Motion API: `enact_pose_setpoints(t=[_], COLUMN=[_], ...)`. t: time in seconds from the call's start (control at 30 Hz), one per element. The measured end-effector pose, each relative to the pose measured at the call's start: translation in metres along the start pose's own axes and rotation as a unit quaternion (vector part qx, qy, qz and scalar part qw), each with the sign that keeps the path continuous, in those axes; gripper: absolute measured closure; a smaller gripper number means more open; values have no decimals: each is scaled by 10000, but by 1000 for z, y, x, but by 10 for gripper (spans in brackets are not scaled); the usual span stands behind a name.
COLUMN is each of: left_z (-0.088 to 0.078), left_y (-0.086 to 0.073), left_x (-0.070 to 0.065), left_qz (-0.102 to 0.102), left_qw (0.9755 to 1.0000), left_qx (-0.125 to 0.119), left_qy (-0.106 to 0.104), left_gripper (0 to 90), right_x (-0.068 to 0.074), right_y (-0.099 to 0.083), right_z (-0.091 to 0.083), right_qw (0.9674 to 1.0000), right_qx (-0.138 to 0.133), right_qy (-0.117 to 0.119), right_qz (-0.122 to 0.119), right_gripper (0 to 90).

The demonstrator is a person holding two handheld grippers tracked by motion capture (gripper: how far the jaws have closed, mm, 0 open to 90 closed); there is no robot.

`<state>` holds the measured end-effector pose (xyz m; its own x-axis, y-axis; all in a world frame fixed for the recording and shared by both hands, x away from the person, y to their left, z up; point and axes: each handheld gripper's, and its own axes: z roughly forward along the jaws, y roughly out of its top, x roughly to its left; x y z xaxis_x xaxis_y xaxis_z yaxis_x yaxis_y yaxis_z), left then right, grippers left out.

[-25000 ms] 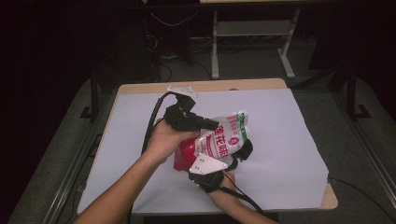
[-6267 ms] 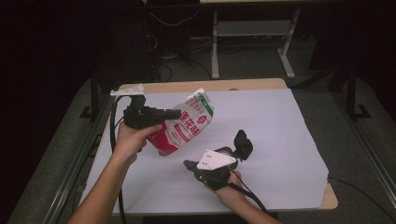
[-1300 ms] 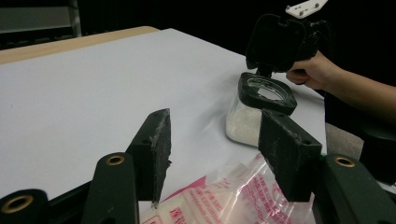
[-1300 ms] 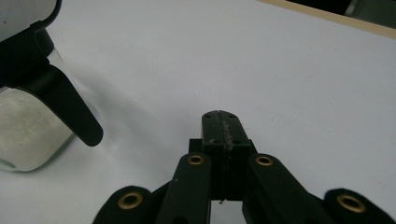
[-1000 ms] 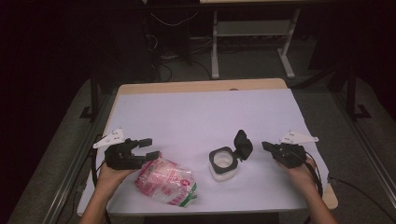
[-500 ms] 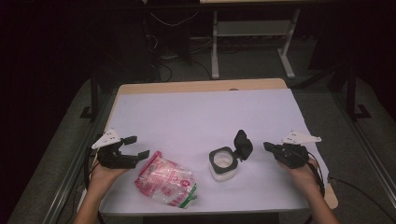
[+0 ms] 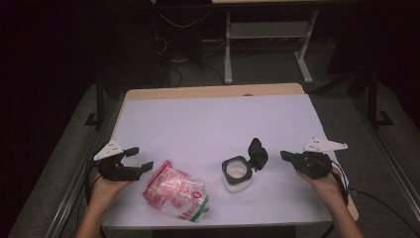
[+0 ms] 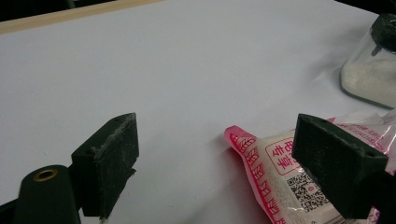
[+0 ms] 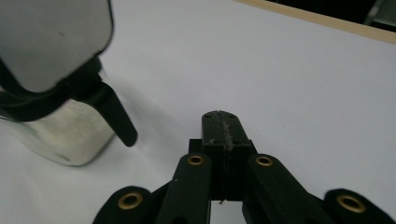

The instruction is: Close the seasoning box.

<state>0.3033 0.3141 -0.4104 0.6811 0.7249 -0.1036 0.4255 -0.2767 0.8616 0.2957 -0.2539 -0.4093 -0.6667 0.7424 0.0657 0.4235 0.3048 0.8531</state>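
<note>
A crumpled pink-and-white plastic pouch with printed red characters (image 7: 176,192) lies flat on the white-covered tabletop (image 7: 213,124), near its front edge and left of centre. Just to the pouch's left, the left tool (image 7: 136,159) is held low over the tabletop with its jaws spread wide; they have just been opening, and nothing is pressed between them. In the left gripper view the pouch's pink corner (image 8: 280,168) lies on the tabletop beside one jaw, with the pads clear of it. To the right of the pouch, and apart from it, stands a small clear glass jar of white powder with its black hinged lid flipped open (image 7: 237,171). Further right, the right tool (image 7: 286,156) is closed with nothing in its jaws, pointing toward the jar without touching it.
</note>
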Motion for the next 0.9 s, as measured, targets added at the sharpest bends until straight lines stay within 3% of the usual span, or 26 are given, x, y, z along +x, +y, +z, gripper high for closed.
enact_pose_setpoints(t=[0.27, 0.4, 0.57, 0.67, 0.9], left_z=[2, 2, 2, 2, 4], left_y=[-1, -1, -4, -4, -6], left_x=[0, -1, 0, 0, -1], left_qz=[-24, -39, -76, -70, -91], left_qw=[10000, 10000, 10000, 10000, 9999], left_qx=[62, 51, 43, 23, 35], left_qy=[40, 43, 35, 37, 42], left_gripper=[145, 145, 145, 146, 146], right_x=[17, 22, 34, 45, 55], right_y=[15, 22, 34, 39, 41], right_z=[-3, -3, -1, 4, 13], right_qw=[9985, 9977, 9948, 9934, 9913], right_qx=[-264, -358, -529, -527, -486], right_qy=[468, 567, 855, 990, 1183], right_qz=[-83, -99, -133, -246, -325], right_gripper=[899, 899, 899, 899, 899])
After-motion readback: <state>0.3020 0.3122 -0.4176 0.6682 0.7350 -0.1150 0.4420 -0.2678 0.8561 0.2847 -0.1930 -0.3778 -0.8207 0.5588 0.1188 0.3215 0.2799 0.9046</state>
